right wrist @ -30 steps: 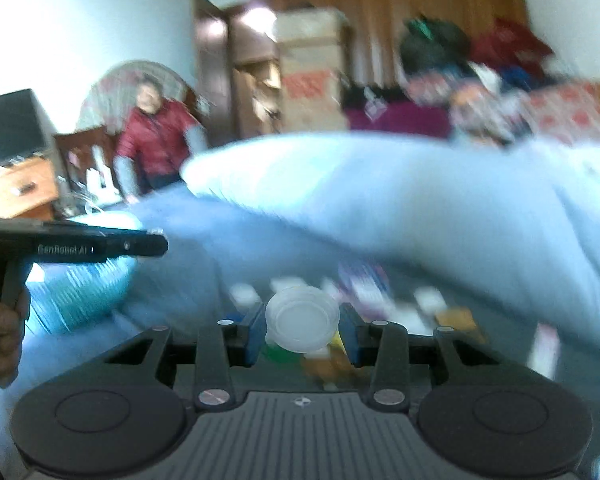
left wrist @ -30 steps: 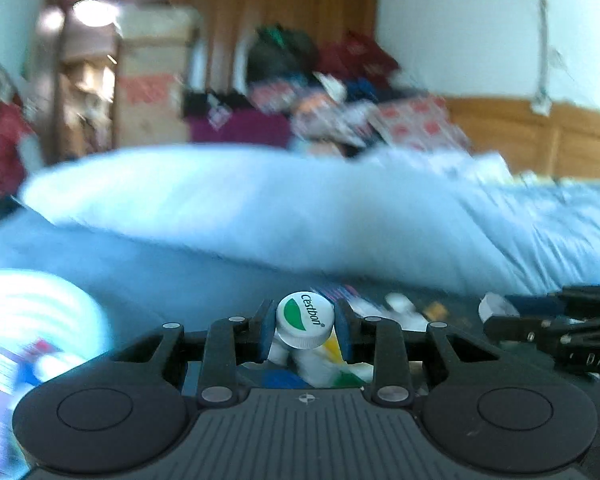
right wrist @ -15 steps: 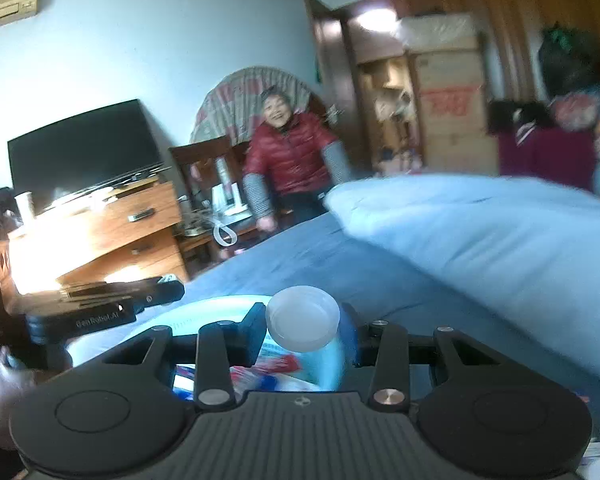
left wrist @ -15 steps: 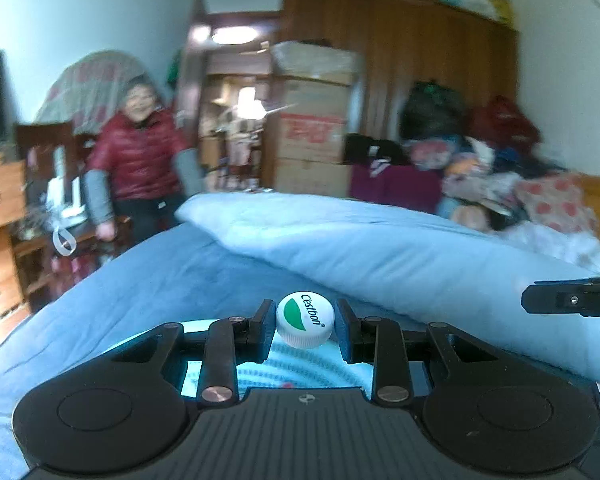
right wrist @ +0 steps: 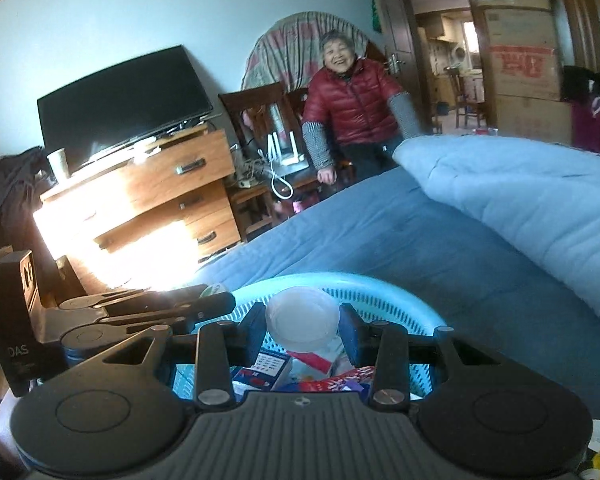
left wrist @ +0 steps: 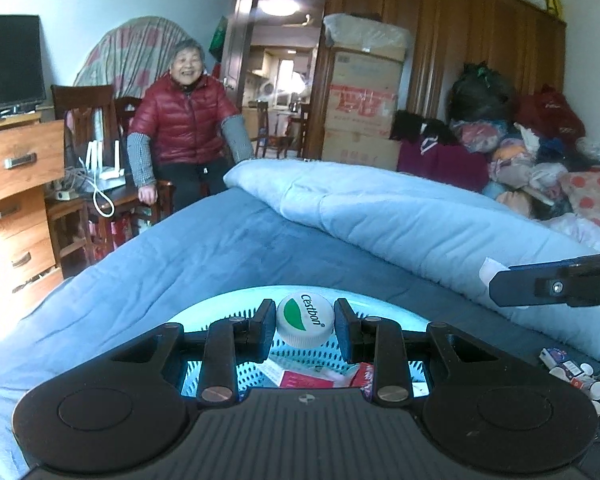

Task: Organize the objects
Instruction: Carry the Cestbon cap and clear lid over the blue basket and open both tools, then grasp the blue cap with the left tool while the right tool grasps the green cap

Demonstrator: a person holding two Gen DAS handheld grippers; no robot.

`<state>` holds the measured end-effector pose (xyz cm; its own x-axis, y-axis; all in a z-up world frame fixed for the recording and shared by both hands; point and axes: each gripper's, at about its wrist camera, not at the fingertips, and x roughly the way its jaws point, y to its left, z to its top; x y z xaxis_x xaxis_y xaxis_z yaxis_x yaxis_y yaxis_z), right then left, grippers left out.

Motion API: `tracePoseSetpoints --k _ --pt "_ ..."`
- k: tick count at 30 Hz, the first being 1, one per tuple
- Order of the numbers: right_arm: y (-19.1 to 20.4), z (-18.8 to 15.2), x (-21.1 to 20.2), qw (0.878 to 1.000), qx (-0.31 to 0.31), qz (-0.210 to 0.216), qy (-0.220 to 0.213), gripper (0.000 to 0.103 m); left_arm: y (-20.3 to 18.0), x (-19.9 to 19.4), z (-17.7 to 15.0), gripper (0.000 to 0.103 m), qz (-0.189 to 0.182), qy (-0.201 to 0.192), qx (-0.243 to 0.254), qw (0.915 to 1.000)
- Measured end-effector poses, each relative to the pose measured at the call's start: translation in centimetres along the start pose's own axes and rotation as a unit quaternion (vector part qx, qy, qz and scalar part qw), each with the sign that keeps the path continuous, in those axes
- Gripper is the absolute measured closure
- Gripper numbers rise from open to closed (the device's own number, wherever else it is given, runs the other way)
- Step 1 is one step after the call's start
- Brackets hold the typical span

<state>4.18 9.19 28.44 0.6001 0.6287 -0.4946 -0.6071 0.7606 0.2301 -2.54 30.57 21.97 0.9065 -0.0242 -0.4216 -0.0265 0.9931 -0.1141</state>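
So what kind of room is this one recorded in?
A lived-in home bedroom, it seems: a bed with a folded blue duvet, a wooden wardrobe along the far wall, and a television on a chest of drawers.

Blue bed [left wrist: 204, 256] w/ folded quilt [left wrist: 400, 220], light-blue basket [right wrist: 380, 300], small clutter [left wrist: 576, 372] on it.

My two grippers hang side by side over the basket [right wrist: 384, 284], close together. Boxes [right wrist: 268, 364] fill its bottom. Far of it the blanket [left wrist: 228, 248] lies bare; the folded quilt [left wrist: 400, 220] rises on the right.
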Motion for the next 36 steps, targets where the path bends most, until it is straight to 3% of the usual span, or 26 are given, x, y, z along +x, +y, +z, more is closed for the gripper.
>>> tracePoseSetpoints --k 11,12,13,14,15,17,21,25,29,32,36 --pt "0.6 -1.1 2.3 1.000 -0.011 -0.005 0.014 0.060 1.1 1.2 -0.4 0.069 0.007 0.007 -0.012 0.9999" --pt "0.7 -1.2 2.4 1.000 -0.013 -0.006 0.015 0.058 1.1 1.2 -0.4 0.065 0.010 0.006 -0.012 0.9999" --pt "0.8 -1.3 2.4 1.000 -0.016 -0.009 0.017 0.047 1.1 1.2 -0.3 0.048 0.011 0.006 -0.012 0.9998" --pt "1.1 -1.5 2.3 1.000 -0.021 -0.013 0.017 0.039 1.0 1.1 -0.3 0.022 0.014 0.005 -0.013 0.9998" --pt "1.1 -1.7 1.8 0.999 -0.026 -0.017 0.010 0.028 0.9 0.9 -0.4 0.013 0.019 -0.003 -0.011 0.9998" --pt "1.2 -2.1 0.3 0.999 -0.032 -0.021 -0.013 0.027 0.5 0.1 -0.3 0.010 0.030 -0.019 -0.002 0.9994" --pt "-0.7 -5.9 -6.1 0.997 -0.014 -0.031 -0.075 0.020 -1.5 -1.6 0.5 0.010 0.008 -0.045 0.001 0.9990" --pt "-4.1 -13.7 -13.6 0.988 0.011 -0.106 -0.108 0.017 -6.8 -4.7 0.9 0.006 -0.069 -0.083 0.013 0.9941" --pt "-9.4 -23.4 -19.4 0.973 0.085 -0.201 -0.079 0.016 -15.0 -6.7 -1.1 0.000 -0.188 -0.095 0.064 0.9756" --pt "-13.6 -29.9 -22.4 0.952 0.158 -0.261 -0.040 0.017 -21.2 -5.1 -4.5 0.000 -0.273 -0.051 0.092 0.9563" --pt "-16.6 -35.3 -25.8 0.935 0.203 -0.288 -0.033 0.018 -27.7 1.3 -10.1 0.007 -0.304 0.040 0.126 0.9435"
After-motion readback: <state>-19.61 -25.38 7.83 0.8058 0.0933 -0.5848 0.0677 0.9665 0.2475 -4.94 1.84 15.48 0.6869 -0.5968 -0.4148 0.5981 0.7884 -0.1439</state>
